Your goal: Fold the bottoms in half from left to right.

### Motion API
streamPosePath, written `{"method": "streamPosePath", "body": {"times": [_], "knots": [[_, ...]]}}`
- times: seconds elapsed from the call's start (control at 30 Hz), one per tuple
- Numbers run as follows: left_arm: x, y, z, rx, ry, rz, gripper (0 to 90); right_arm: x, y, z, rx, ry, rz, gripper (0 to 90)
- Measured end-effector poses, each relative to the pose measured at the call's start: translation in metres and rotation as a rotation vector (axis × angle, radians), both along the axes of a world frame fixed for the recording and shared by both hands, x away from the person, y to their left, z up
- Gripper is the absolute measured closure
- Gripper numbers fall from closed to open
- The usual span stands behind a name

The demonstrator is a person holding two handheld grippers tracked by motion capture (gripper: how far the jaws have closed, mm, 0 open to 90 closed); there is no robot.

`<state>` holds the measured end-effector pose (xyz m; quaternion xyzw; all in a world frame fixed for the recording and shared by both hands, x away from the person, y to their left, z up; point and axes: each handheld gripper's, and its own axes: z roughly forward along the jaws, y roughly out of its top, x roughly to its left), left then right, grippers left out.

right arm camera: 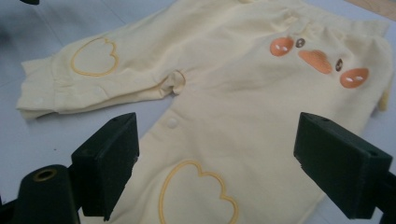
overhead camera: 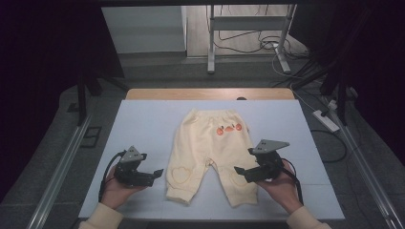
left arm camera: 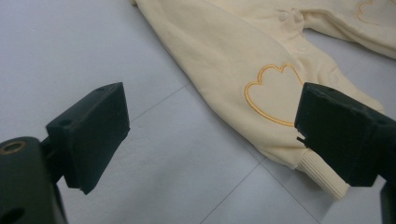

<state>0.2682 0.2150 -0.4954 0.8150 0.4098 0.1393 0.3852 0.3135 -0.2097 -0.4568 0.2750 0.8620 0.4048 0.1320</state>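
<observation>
Pale yellow baby trousers lie flat on the white mat, waist at the far side, both legs toward me, with an orange duck face at the waist and heart outlines on the knees. My left gripper is open, just left of the left leg's cuff. The right gripper is open above the right leg's knee heart. The trousers spread ahead of its jaws, and the left leg runs ahead of the left jaws.
The mat covers a wooden table. A metal stand and cables are on the floor beyond it. A power strip lies to the right. Metal rails run along both sides.
</observation>
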Motion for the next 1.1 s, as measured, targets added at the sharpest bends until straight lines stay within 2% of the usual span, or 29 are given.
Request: {"method": "streamPosePath", "body": {"times": [0.7, 1.1], "knots": [[0.001, 0.000, -0.001, 0.000, 0.005, 0.003, 10.1, 0.002, 0.046, -0.006, -0.020, 0.026, 0.095, 14.7], [0.002, 0.001, -0.002, -0.003, 0.011, 0.007, 10.2, 0.002, 0.065, -0.011, -0.028, 0.033, 0.128, 14.8]]}}
